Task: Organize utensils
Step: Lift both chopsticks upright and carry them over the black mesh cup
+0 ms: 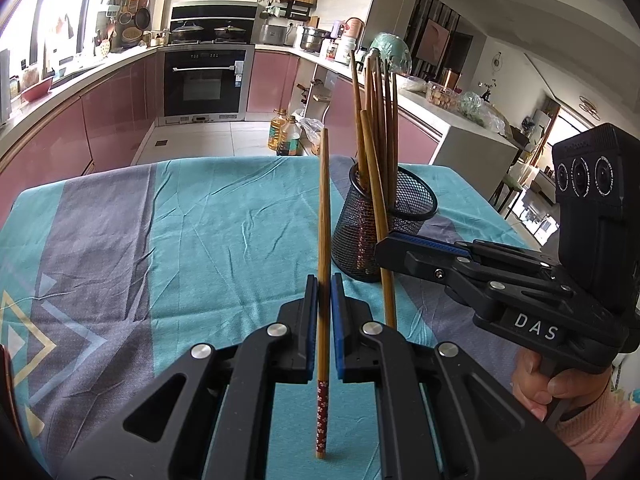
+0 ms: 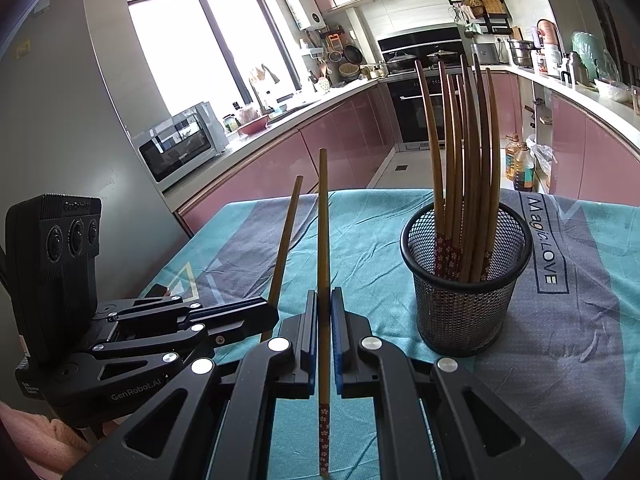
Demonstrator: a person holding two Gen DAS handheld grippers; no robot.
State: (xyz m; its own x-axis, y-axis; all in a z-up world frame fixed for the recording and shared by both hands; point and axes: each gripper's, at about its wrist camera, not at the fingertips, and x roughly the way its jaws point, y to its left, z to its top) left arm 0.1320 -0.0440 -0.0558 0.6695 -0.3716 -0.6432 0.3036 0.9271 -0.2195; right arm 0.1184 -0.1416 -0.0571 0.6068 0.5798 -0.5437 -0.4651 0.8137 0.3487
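Note:
My left gripper (image 1: 324,292) is shut on a wooden chopstick (image 1: 323,216) with a red flowered end, held upright above the tablecloth. My right gripper (image 2: 324,304) is shut on a second such chopstick (image 2: 323,240), also upright. In the left wrist view the right gripper (image 1: 386,244) sits to the right, next to the black mesh cup (image 1: 408,208), with its chopstick (image 1: 378,216) in front of the cup. In the right wrist view the left gripper (image 2: 268,312) is at the left with its chopstick (image 2: 285,248). The mesh cup (image 2: 464,312) holds several chopsticks (image 2: 472,152).
The table carries a teal and grey cloth (image 1: 180,220) that also shows in the right wrist view (image 2: 560,320). Beyond its far edge are pink kitchen cabinets (image 1: 116,120), an oven (image 1: 204,80) and oil bottles (image 1: 286,136) on the floor.

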